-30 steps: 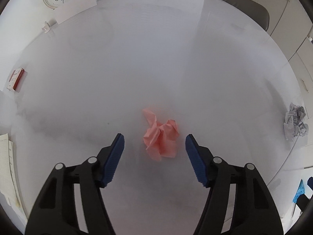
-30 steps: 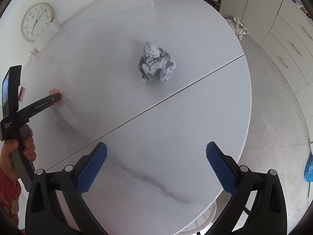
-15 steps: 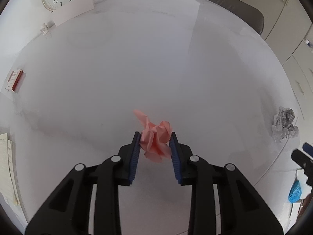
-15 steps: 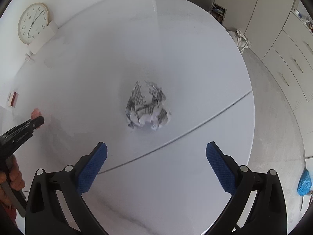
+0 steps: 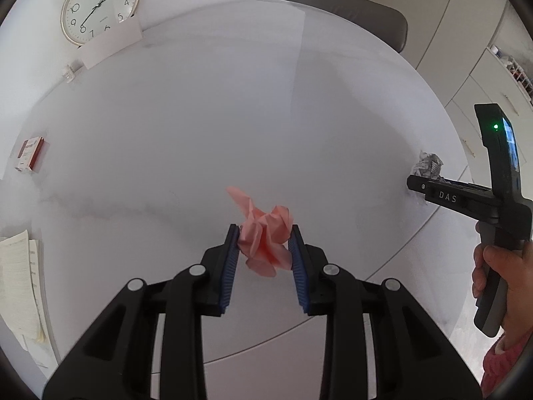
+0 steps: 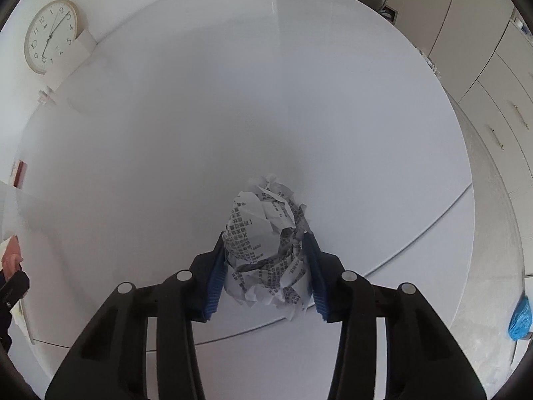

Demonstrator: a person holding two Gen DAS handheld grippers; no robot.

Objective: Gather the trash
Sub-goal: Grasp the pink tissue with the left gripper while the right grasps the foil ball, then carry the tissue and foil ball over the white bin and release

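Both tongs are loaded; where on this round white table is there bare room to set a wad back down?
Bare: the wide middle of the round white table, from the pink crumpled paper back to the wall clock and the grey chair. Crowded: the left edge, with the red and white box and paper sheets.

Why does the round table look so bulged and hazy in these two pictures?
Left wrist view: the fisheye lens bends the table outward, and soft glare washes out its marbling. Right wrist view: same bulge, dark corners, sharp print on the crumpled newspaper.
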